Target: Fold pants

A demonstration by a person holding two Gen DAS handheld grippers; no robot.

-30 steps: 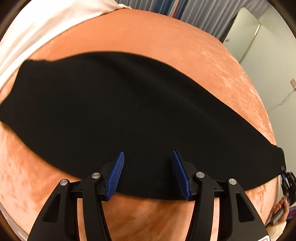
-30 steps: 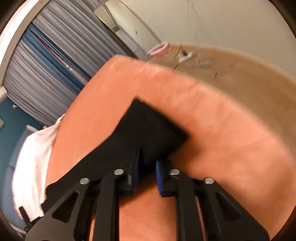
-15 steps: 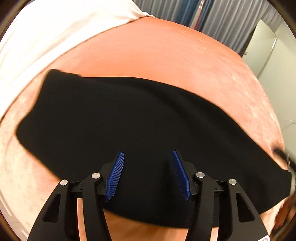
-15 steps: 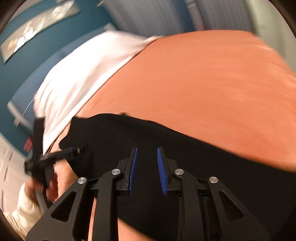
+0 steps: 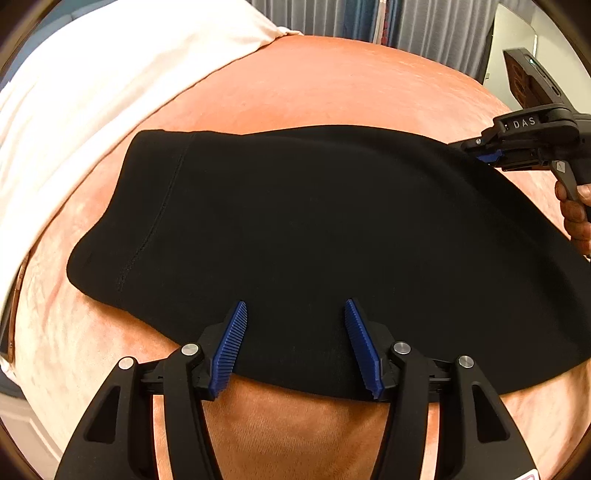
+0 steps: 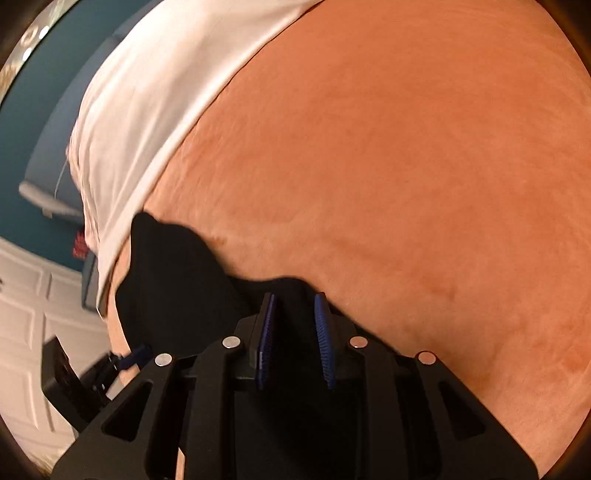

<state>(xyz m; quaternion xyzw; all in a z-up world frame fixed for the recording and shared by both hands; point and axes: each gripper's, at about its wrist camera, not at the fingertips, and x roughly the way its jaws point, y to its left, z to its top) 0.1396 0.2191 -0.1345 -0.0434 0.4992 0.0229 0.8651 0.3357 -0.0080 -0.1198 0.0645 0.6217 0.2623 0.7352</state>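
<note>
Nearest the left wrist camera, the left black two-finger gripper with ribbed blue pads stood with its fingers spread wide apart, holding nothing; its pads hung over the near hem of the black knit pants, whether touching the cloth or just above it could not be told. The pants lay spread flat across the orange velvety bedspread, doubled over so that a stitched seam ran down the left part, with a rounded fold edge at the far left.

Beyond, at the right edge of that view, the right black two-finger gripper reached in from the side, gripped by the person's hand. Its blue pad met the far right corner of the pants. The letters "DAS" were readable in pale type on its body, and a dark device was mounted above it.

In the right wrist view the right gripper had its fingers drawn close, with a fold of the black pants pinched up between the pads. The left gripper showed small and blurred at lower left.

Farthest off lay a white sheet or pillow along the bedspread's far left edge, with grey pleated curtains behind.
</note>
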